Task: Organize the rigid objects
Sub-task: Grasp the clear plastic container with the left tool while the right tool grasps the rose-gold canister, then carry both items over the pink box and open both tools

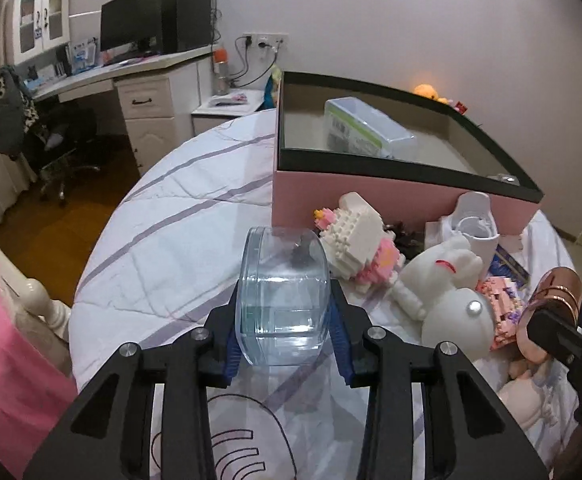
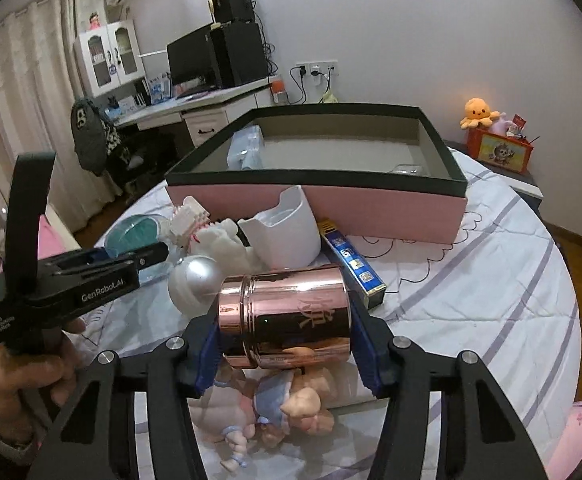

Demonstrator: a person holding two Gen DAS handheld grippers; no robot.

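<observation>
On bed point(image 1: 179, 216): pink box point(image 1: 371, 196) holds few items; left hand-held gripper point(image 1: 283, 316) clamps clear case point(image 1: 283, 292), right hand-held gripper point(image 2: 287, 320) clamps copper tin point(image 2: 287, 312); toys remain outside.

I see a clear glossy plastic case point(image 1: 283, 300), a mirror-polished rose metal canister point(image 2: 287, 316), and a quilted cloth bedspread point(image 1: 179, 216).

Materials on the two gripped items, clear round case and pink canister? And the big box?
Clear case: looks like transparent hard plastic, bluish tint; the bedsheet shows through it. Canister: likely metal or metallised, mirror rose-gold finish, sharp reflections, seamed lid. Box: seems cardboard, matte pink walls, dark rim, no glare.
</observation>
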